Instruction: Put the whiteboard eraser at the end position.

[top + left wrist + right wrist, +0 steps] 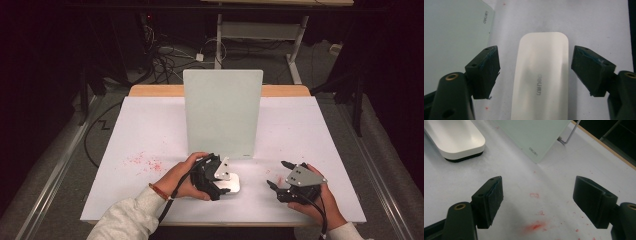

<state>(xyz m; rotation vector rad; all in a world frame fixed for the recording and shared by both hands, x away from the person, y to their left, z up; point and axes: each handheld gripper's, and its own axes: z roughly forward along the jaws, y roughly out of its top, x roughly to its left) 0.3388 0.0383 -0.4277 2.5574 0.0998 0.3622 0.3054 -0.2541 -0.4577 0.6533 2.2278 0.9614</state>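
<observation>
Left claw [534, 72] is spread wide and straddling the white eraser [541, 80], one jaw on each long side, neither pad touching yet from what the left gripper view gives us. From the high view, that left claw [216, 176] sits right over the eraser [231, 184], which lies flat on the surface [150, 130] just in front of the upright whiteboard [222, 112], near its lower right corner. Right claw [277, 175] is also spread, holding nothing, parked well to the right of the eraser and low over the surface.

Looks like a pick-up of the eraser is in hand. To do it well, I'd say keep the jaws square to the long sides, centre the body between them so both pads land together, come low enough to catch the sidewall rather than the rounded top edge, then close evenly so it doesn't skate on the smooth surface.

Red marker smudges [534, 226] lie on the surface below the right claw [537, 202], and more red specks [142, 162] to the left of the eraser.

Hard to make out: the near end of the eraser is cut off at the bottom of the left gripper view, and the hand and claw cover most of it from above. How high the pads sit above the surface I can't tell.
</observation>
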